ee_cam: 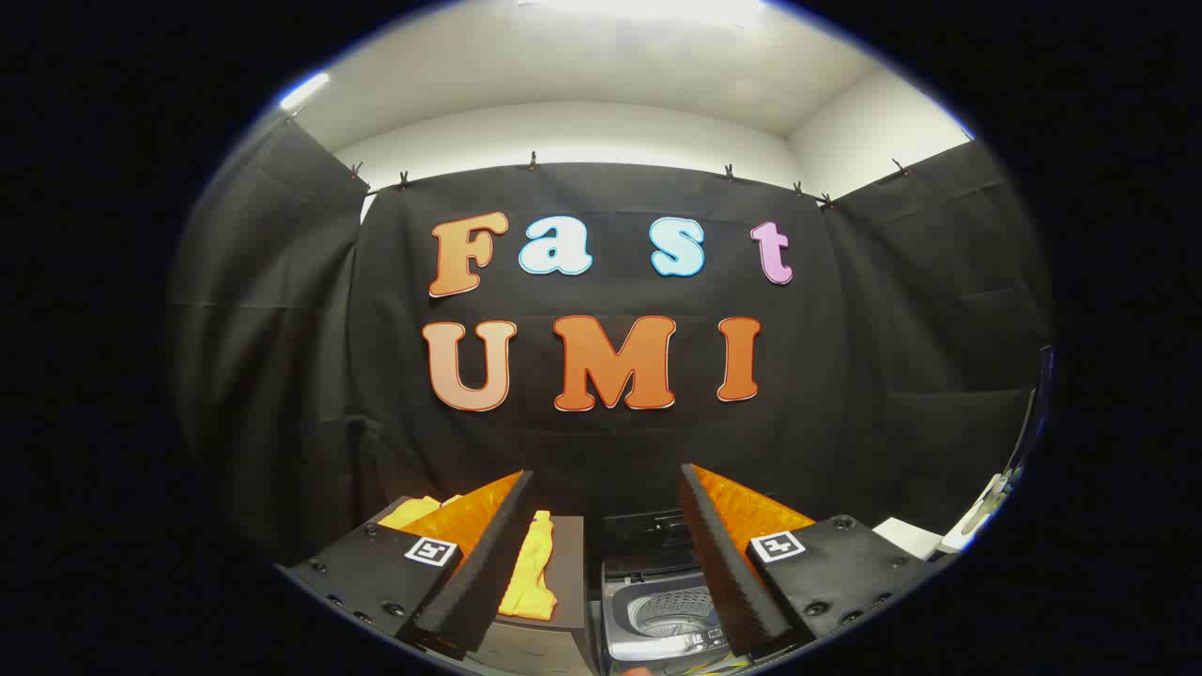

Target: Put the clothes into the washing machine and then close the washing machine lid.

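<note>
Hovering tool (606,554) open | washing machine (657,610) lid up | yellow cloth (532,568) outside

My gripper (606,563) has 2 fingers (479,577) shaped like long wedges, narrowing away from me, and they stand apart with a wide gap between them. Their inner faces carry a fine ribbed texture. Each finger sits on a flat mounting block dotted with round screw heads, and each block bears 1 small square marker with a white border.

Gripper (606,554) fingers apart (nothing held)
</note>
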A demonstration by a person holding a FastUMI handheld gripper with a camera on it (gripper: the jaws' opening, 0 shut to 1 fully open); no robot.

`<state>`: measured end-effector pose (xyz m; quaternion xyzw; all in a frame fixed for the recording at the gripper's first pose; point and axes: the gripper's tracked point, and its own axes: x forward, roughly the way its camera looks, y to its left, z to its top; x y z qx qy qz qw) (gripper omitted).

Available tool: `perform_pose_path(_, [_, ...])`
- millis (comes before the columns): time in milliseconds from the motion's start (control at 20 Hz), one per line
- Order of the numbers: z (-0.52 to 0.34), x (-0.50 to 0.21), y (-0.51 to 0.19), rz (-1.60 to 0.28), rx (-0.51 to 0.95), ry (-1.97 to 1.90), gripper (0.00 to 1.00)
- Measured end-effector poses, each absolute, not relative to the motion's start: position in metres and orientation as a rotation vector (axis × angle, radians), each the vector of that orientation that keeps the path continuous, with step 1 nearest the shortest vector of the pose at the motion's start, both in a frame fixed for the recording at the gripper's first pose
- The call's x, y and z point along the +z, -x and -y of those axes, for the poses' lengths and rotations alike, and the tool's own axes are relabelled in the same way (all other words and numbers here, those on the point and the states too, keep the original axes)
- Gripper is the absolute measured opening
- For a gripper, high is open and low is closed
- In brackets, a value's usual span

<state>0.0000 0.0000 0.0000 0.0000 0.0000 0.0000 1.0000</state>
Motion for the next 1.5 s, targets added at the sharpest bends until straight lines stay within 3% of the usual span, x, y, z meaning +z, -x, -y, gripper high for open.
perform_pose_path(1000, [-0.013, -0.005, -0.014, -0.016, -0.004, 0.029, 0.98])
perform_pose_path(1500, [-0.129, -0.035, -0.066, -0.084, 0.121, 0.029, 0.98])
